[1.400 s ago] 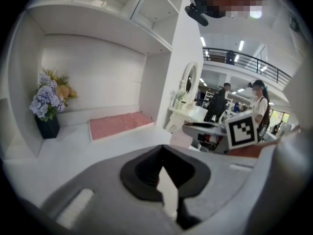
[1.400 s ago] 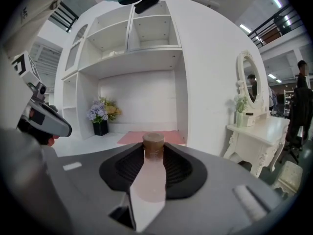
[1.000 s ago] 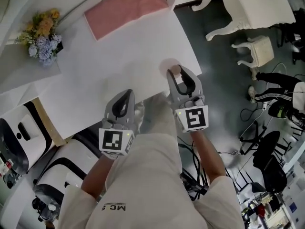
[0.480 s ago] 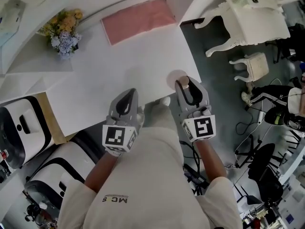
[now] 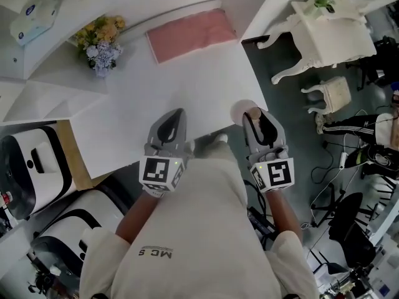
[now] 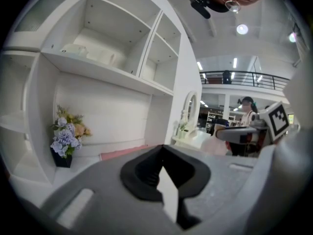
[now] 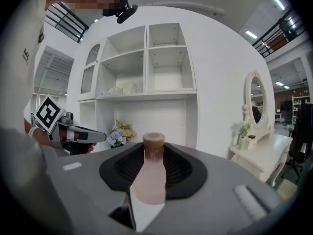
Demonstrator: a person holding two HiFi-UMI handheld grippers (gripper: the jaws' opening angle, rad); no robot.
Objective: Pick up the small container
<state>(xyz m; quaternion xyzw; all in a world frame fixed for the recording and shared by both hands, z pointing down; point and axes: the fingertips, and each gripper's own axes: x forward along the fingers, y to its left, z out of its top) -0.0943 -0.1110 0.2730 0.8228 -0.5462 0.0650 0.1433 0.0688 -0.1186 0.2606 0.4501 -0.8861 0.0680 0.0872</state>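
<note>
The small container (image 7: 147, 179) is a pale pink bottle with a brown cap. It stands upright between the black pads of my right gripper (image 7: 153, 147), which is shut on it. In the head view the right gripper (image 5: 253, 113) holds the container (image 5: 242, 109) in the air over the near right corner of the white table (image 5: 187, 86). My left gripper (image 5: 177, 113) hangs level beside it over the table's near edge. In the left gripper view the left gripper (image 6: 162, 149) has its tips together with nothing between them.
A pink cloth (image 5: 190, 35) lies at the table's far side, with a flower pot (image 5: 100, 42) to its left. White shelves (image 7: 146, 62) rise behind the table. A white vanity (image 5: 330, 30) and stool (image 5: 336, 86) stand on the floor at the right.
Both grippers have risen above the table's near edge, and the pink bottle has stayed in the right jaws. The head view has shifted, so the flowers and cloth sit lower in the picture.
</note>
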